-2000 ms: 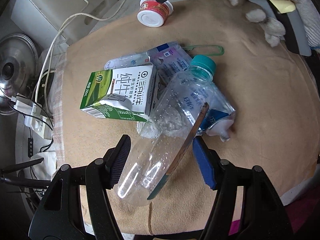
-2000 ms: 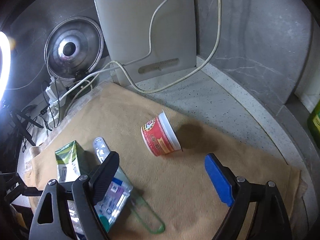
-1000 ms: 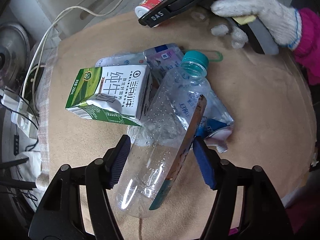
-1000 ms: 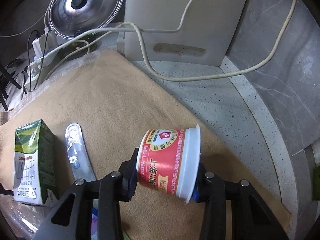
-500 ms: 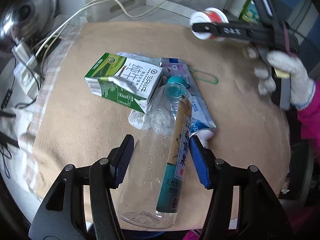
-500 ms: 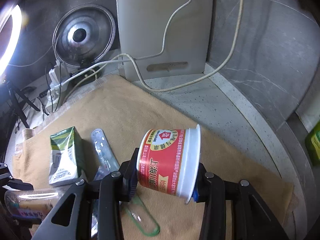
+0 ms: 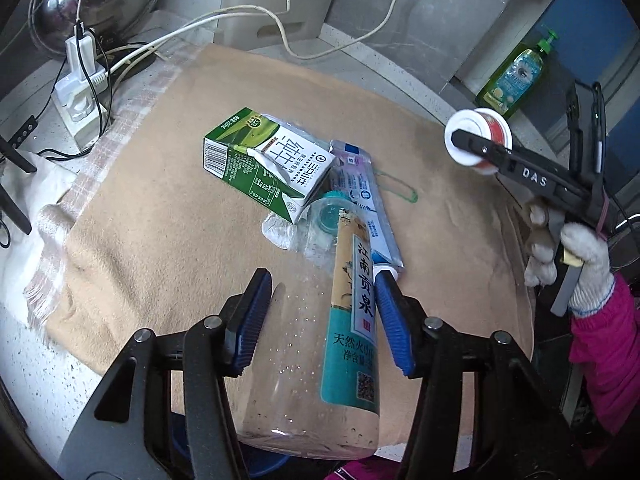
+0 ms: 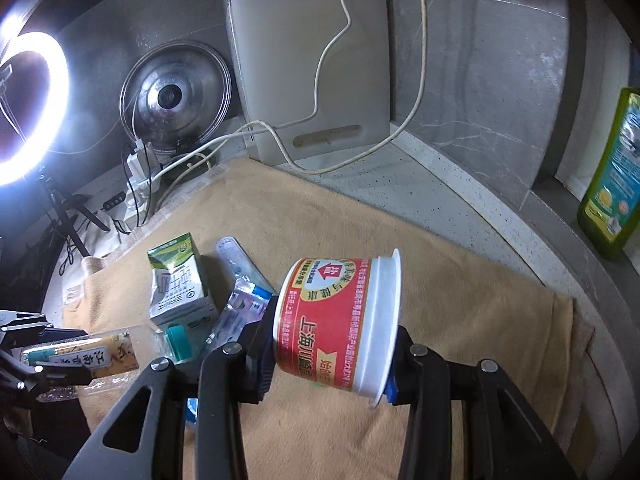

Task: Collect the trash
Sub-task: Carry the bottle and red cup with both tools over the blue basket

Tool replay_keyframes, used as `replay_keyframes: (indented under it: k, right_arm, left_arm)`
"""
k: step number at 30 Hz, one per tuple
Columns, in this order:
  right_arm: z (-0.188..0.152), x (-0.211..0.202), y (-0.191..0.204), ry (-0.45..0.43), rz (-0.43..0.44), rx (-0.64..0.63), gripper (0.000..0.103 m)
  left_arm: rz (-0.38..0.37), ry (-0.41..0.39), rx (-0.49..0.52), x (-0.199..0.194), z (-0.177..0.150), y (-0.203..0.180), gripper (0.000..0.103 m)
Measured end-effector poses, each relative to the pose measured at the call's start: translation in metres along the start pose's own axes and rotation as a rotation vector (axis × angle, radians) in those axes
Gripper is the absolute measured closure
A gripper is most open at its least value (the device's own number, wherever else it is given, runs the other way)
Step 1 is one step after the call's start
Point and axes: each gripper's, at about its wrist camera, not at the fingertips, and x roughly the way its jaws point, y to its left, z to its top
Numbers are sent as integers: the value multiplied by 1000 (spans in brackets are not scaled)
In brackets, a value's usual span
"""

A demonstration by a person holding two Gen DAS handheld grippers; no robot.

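My left gripper (image 7: 322, 314) is shut on a clear plastic water bottle (image 7: 320, 344) with a teal label and teal cap, held above the tan cloth (image 7: 160, 208). My right gripper (image 8: 332, 354) is shut on a red and white paper cup (image 8: 340, 320), held on its side above the cloth; the cup also shows in the left wrist view (image 7: 478, 142). A green and white milk carton (image 7: 272, 164) and a flat toothpaste packet (image 7: 372, 216) lie together on the cloth. The carton also shows in the right wrist view (image 8: 178, 284).
A pot lid (image 8: 176, 100), a white board (image 8: 308, 64) and cables (image 7: 240, 16) stand at the back. A power strip (image 7: 80, 108) lies at the left. A green soap bottle (image 7: 514, 80) stands at the back right. A ring light (image 8: 24, 104) glows at the left.
Both grippers have risen from the cloth. The left lifted the bottle off the pile, the right closed on the cup one second ago and carried it up and right.
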Motion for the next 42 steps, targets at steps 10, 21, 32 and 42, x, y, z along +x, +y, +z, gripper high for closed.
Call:
replay_keyframes:
  k: [10, 21, 32, 42]
  right_arm:
    - [-19, -39, 19, -25, 27, 34, 61]
    - [-49, -88, 76, -58, 58, 77, 61]
    - [-94, -118, 152, -31, 94, 92, 61]
    - [-138, -121, 203, 33, 130, 91, 61]
  left_arm:
    - [3, -66, 36, -37, -8, 3, 49]
    - [7, -89, 55, -79, -43, 38, 49]
    - [16, -84, 66, -120, -91, 72, 49]
    - [8, -43, 68, -137, -141, 87, 49]
